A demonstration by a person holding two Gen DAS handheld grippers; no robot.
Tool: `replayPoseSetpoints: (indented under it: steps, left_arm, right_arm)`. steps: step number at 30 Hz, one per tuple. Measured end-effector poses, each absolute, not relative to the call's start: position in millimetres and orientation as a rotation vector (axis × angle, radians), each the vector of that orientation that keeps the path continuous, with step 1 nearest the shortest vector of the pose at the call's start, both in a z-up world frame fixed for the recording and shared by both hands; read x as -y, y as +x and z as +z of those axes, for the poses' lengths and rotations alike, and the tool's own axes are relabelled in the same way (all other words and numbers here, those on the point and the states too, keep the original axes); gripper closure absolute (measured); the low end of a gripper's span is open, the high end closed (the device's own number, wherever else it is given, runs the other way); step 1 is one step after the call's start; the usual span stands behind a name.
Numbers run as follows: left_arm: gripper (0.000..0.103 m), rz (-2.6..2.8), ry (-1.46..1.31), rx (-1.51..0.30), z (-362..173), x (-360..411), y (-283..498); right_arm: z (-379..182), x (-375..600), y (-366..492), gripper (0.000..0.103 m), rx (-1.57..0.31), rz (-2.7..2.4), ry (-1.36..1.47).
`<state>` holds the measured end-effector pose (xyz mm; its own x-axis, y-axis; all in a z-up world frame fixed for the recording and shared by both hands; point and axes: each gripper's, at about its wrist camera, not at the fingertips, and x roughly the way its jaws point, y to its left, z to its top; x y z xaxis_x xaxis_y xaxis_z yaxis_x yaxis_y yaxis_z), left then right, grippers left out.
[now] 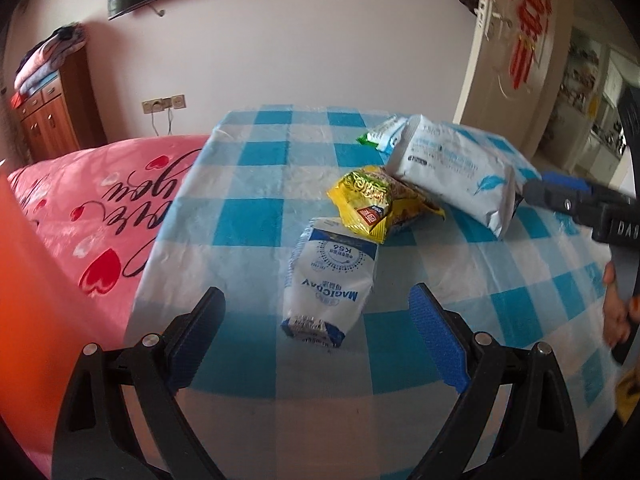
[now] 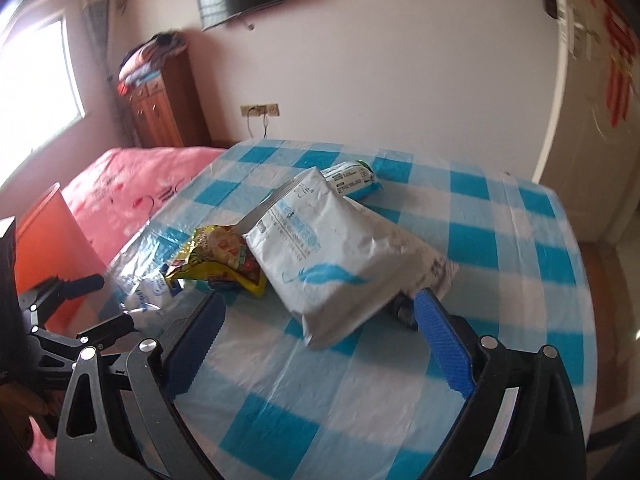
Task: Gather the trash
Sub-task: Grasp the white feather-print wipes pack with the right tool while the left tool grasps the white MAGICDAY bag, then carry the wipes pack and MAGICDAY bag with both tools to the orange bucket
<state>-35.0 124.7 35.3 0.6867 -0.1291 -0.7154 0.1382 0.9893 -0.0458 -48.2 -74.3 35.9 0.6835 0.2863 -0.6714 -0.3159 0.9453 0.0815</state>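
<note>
From the left wrist view, a table under a blue-and-white checked cloth (image 1: 248,216) was seen beside a pink bedspread (image 1: 100,208), with an orange object (image 1: 20,248) close at the left edge. Four pieces of packaging were spread on the cloth: a white-and-blue packet (image 1: 332,280) nearest, a crumpled yellow wrapper (image 1: 372,200) touching its far end, a large white pouch (image 1: 456,172) resting partly on the wrapper, and a small green-and-white packet (image 1: 380,134) behind the pouch. The left gripper (image 1: 316,304) was held wide open and empty, the white-and-blue packet lying between its fingertips. The right gripper (image 1: 560,196) was seen at the pouch's right end. Bare cloth was left at the near side.

From the right wrist view, the right gripper (image 2: 320,308) was spread wide, nothing clamped; the large white pouch (image 2: 340,256) was lying with its near end between the fingertips. The yellow wrapper (image 2: 216,260) was partly tucked under the pouch's left side, and the green-and-white packet (image 2: 352,178) was behind it. The left gripper (image 2: 92,300) was seen at the left. Open checked cloth (image 2: 520,240) was visible to the right, up to the table's edge.
</note>
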Motion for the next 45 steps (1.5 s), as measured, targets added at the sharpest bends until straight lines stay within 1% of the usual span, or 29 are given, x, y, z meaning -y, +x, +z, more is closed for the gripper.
replayPoseSetpoints:
  steps: [8, 16, 17, 19, 23, 27, 28, 38, 41, 45]
  left_arm:
    - [0.01, -0.168, 0.052, -0.84, 21, -119, -10]
    - [0.011, -0.156, 0.048, -0.85, 15, -120, 0]
    - [0.012, -0.155, 0.048, -0.85, 15, -120, 1]
    - [0.021, -0.158, 0.043, -0.856, 13, -121, 2]
    - [0.028, -0.165, 0.051, -0.856, 13, -118, 2]
    - [0.043, -0.175, 0.045, -0.861, 12, -116, 3]
    - [0.045, -0.174, 0.042, -0.865, 12, -116, 3]
    - [0.046, -0.175, -0.006, -0.861, 12, -120, 2]
    - [0.046, -0.177, -0.028, -0.858, 13, -123, -1]
    - [0.046, -0.173, -0.049, -0.851, 13, -128, -7]
  right_arm:
    - [25, 59, -14, 0.009, -0.799, 0.371, -0.177]
    - [21, 38, -3, 0.009, -0.769, 0.374, -0.373]
    - [20, 37, -1, 0.009, -0.769, 0.366, -0.397]
    - [18, 37, 2, 0.009, -0.777, 0.36, -0.426]
    - [17, 33, 5, 0.009, -0.785, 0.389, -0.482]
    - [11, 20, 11, 0.009, -0.803, 0.429, -0.55]
    - [8, 17, 13, 0.009, -0.806, 0.427, -0.564]
    - [-1, 16, 18, 0.009, -0.807, 0.39, -0.545]
    - [1, 17, 16, 0.017, -0.805, 0.379, -0.527]
    - [4, 22, 8, 0.021, -0.805, 0.361, -0.495]
